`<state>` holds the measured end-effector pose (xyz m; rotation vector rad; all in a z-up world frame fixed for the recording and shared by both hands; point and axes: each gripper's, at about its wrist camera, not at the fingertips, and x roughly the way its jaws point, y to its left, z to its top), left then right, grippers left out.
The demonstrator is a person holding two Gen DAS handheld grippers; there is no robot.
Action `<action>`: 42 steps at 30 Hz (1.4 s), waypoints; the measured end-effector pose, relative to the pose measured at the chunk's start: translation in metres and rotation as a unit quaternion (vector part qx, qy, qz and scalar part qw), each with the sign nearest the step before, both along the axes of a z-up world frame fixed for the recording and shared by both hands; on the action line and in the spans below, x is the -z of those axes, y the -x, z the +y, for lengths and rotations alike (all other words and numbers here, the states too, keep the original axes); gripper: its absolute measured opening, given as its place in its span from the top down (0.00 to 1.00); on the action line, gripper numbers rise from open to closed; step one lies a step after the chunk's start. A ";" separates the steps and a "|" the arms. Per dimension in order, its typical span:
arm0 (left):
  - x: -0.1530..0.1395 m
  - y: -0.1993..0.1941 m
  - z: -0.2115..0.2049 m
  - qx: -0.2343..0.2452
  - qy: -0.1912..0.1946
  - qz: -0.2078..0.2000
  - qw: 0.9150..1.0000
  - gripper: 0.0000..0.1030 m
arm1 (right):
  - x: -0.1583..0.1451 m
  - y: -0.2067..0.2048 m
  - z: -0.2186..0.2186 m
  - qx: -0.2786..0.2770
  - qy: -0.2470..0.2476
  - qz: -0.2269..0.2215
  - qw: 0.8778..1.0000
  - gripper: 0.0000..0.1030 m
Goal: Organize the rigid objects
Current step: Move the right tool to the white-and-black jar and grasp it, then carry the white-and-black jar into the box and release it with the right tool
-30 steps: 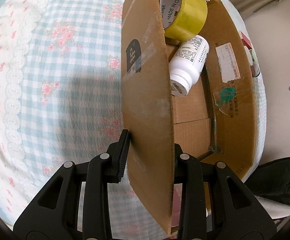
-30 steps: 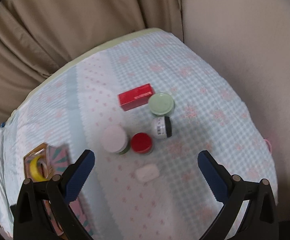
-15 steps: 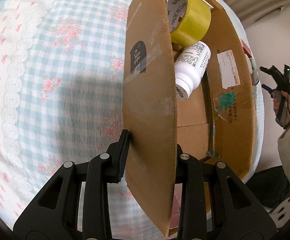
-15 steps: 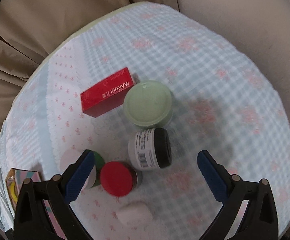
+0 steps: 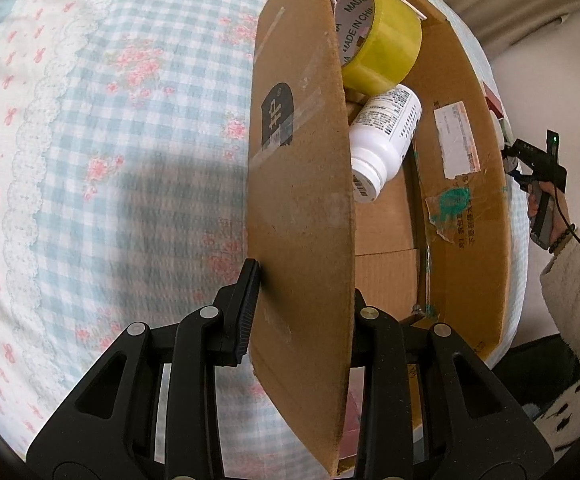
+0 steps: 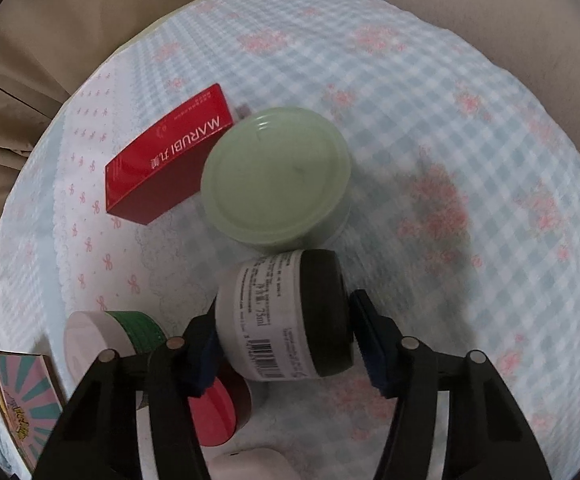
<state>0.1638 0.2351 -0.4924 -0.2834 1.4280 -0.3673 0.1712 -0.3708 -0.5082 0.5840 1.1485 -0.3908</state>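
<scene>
Right gripper [image 6: 286, 340] closing around black-capped white jar [image 6: 286, 316].

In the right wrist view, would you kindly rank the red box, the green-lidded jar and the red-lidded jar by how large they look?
1. Green-lidded jar and red box: look much alike, so no firm order.
2. Red-lidded jar: smallest, though partly hidden behind the right tool, so unsure.

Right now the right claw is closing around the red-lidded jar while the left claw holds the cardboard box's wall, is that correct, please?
Not quite: the right claw has just been closing around the black-lidded white jar lying on its side, not the red-lidded jar, which sits beside it, as the right wrist view shows. The left claw does hold the cardboard box by its wall.
</scene>
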 end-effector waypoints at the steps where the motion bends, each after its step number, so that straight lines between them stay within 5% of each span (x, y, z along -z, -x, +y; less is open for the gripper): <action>1: 0.000 -0.001 0.000 0.000 -0.001 0.000 1.000 0.73 | 0.000 0.000 0.000 -0.002 0.002 0.001 1.000 0.47; 12: -0.001 -0.006 -0.006 0.006 -0.011 0.003 1.000 0.73 | -0.004 0.009 -0.003 0.003 -0.004 -0.009 1.000 0.51; 18: -0.002 -0.007 -0.012 0.003 -0.017 0.003 1.000 0.73 | -0.031 0.022 -0.003 0.006 -0.008 -0.029 1.000 0.51; 30: -0.005 -0.010 -0.024 0.010 -0.041 0.008 0.999 0.73 | -0.154 0.055 0.025 0.008 -0.003 -0.082 0.997 0.51; 34: -0.006 -0.010 -0.030 0.024 -0.055 0.008 0.998 0.73 | -0.211 0.069 0.057 -0.010 0.014 -0.099 0.995 0.51; 42: -0.010 -0.012 -0.046 0.035 -0.076 0.004 0.996 0.73 | -0.269 0.086 0.140 -0.046 0.007 -0.123 0.991 0.51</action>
